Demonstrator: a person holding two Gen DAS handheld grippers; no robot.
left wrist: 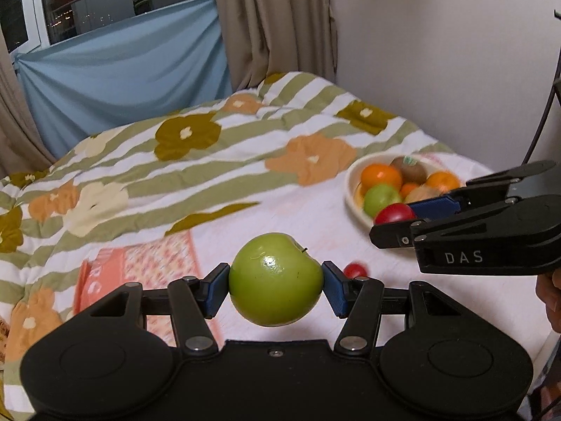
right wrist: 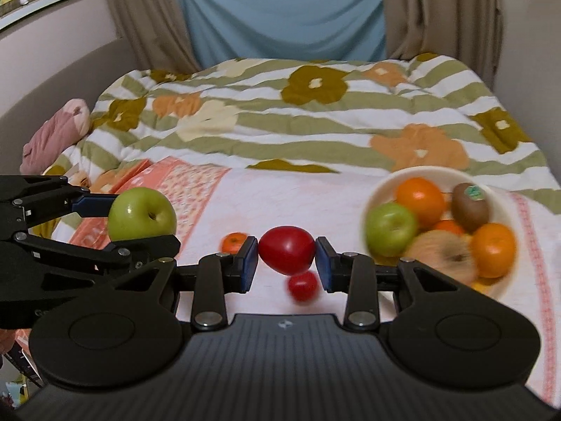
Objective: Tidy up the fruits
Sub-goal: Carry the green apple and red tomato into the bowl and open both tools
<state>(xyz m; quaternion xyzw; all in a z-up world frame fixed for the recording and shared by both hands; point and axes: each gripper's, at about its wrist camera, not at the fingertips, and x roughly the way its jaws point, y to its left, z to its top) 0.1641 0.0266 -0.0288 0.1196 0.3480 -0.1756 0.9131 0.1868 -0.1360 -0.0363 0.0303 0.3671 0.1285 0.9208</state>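
My left gripper (left wrist: 276, 285) is shut on a green apple (left wrist: 276, 277), held above the bed; from the right wrist view the same apple (right wrist: 142, 214) and left gripper (right wrist: 140, 222) show at the left. My right gripper (right wrist: 286, 259) is shut on a red tomato-like fruit (right wrist: 286, 253), also seen in the left wrist view as the red fruit (left wrist: 394, 213) in the right gripper (left wrist: 392, 215) near the bowl. A cream bowl (right wrist: 420, 175) (left wrist: 354, 182) at the right holds oranges, a kiwi, a green apple and a pale fruit. A small red fruit (right wrist: 303, 286) (left wrist: 355, 270) and a small orange (right wrist: 233, 242) lie on the cloth.
The bed carries a flowered, green-striped quilt (right wrist: 315, 129) and a white-and-pink cloth (right wrist: 245, 203) under the fruit. A pink bundle (right wrist: 56, 133) lies at the left edge. Curtains, a blue sheet and walls close the far side. A hand (left wrist: 550, 298) shows at the right.
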